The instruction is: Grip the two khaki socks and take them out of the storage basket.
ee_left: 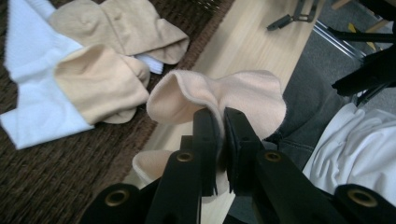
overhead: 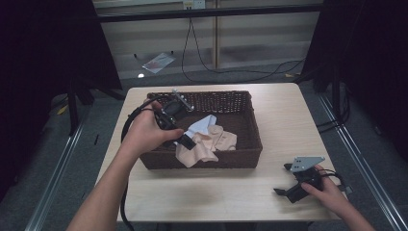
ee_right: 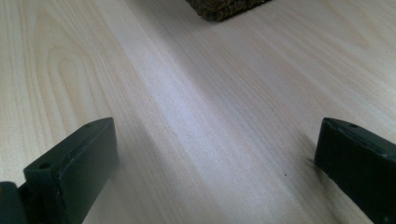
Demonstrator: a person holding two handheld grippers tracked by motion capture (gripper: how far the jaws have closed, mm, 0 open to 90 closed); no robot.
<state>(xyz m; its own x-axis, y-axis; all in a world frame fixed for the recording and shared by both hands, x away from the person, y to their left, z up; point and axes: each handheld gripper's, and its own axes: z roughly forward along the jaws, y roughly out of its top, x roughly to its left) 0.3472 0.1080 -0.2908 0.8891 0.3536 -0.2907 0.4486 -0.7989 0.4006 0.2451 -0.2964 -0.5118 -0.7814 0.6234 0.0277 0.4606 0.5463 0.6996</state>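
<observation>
A dark woven basket [overhead: 250,120] stands in the middle of the light wooden table [overhead: 288,115]. My left gripper [overhead: 187,143] is at the basket's front left, shut on a pale peach sock [overhead: 195,155] that hangs over the front rim. In the left gripper view the jaws [ee_left: 219,123] pinch a fold of that sock [ee_left: 247,93]. Beige socks [ee_left: 98,84] and a white one [ee_left: 32,93] lie on the basket floor [ee_left: 46,186]. My right gripper [overhead: 284,179] rests on the table at the front right. It stands open [ee_right: 217,135] over bare wood.
A basket corner [ee_right: 224,7] shows at the top of the right gripper view. Black cables [overhead: 202,62] run across the floor behind the table. Dark stands flank both sides. A person's grey trousers and white shirt [ee_left: 355,140] are beneath the held sock.
</observation>
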